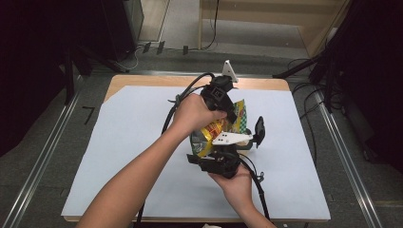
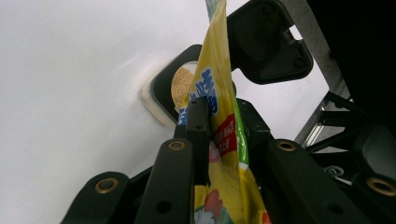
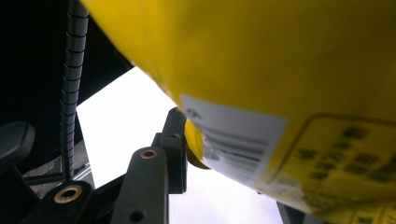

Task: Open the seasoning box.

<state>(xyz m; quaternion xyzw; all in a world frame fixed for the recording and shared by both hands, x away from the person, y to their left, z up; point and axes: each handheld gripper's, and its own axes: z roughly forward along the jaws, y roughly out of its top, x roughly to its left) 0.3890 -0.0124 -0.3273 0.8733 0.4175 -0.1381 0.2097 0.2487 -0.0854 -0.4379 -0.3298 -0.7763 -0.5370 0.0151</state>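
A yellow snack bag (image 1: 219,129) with green and red print is held above the white sheet between both grippers. My left gripper (image 1: 232,116) comes down from the far side and is shut on the bag's flat top seam (image 2: 220,100), with its two black fingers (image 2: 198,135) pressed to either side. My right gripper (image 1: 227,145) reaches up from the near side, its jaws set wide around the puffed body of the bag (image 3: 261,70). One of its fingers (image 3: 175,140) touches the bag by the barcode label; the other is mostly hidden.
A white sheet (image 1: 133,156) covers the wooden table (image 1: 142,80). In the left gripper view a dark rounded thing with a tan disc (image 2: 180,86) sits behind the bag; I cannot tell what it is. Cables (image 1: 259,194) trail toward the near edge. Metal rails (image 1: 342,156) flank the table.
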